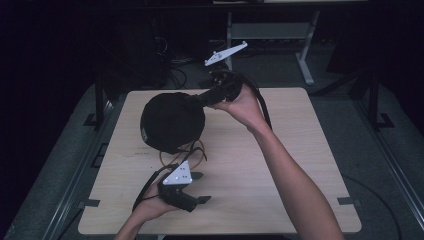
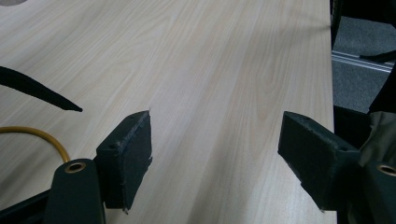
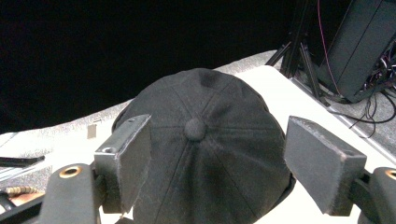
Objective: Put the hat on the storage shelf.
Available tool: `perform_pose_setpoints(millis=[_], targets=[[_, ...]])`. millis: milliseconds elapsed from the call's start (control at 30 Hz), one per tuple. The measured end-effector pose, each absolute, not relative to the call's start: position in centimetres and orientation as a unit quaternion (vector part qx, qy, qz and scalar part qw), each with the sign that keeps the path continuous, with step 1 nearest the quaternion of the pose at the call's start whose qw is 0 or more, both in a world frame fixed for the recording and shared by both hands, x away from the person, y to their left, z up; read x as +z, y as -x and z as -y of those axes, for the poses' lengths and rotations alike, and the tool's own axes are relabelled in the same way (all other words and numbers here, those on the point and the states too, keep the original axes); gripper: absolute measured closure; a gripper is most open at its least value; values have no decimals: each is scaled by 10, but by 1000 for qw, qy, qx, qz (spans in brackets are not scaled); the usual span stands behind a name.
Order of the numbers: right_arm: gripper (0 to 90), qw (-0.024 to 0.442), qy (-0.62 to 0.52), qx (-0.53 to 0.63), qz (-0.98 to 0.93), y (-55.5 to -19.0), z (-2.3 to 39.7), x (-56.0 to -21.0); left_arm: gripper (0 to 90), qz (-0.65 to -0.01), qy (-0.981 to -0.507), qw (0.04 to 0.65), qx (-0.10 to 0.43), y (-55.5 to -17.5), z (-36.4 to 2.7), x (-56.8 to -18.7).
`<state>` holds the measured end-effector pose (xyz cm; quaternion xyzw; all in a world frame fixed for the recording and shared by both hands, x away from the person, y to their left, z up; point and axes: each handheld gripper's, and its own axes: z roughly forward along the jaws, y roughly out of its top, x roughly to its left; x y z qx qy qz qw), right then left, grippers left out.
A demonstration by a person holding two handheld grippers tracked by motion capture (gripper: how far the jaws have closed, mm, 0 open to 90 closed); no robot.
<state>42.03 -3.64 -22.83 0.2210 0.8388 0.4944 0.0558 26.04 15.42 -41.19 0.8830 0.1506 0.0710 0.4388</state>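
While black cap (image 1: 172, 121) rests on table (image 1: 280, 165), both hand-held grippers gape wide, empty.

Black grippers (image 1: 200, 187), grey triangular plates (image 1: 178, 175)

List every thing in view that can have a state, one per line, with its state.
black cap: crown up on the table, button on top facing the right gripper's camera, not gripped.
right gripper: open, jaws wide on either side of the cap's crown.
left gripper: open, empty, over bare wood near the front edge.
yellow cable: lying curved on the table, partly under the cap.
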Motion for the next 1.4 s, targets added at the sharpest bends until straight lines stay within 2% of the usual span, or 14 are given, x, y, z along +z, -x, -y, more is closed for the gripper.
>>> perform_pose_setpoints(millis=[1400], targets=[[197, 66, -255, 490, -831, -394, 121, -254, 243, -155, -889, 422, 79, -259, -146, -417]])
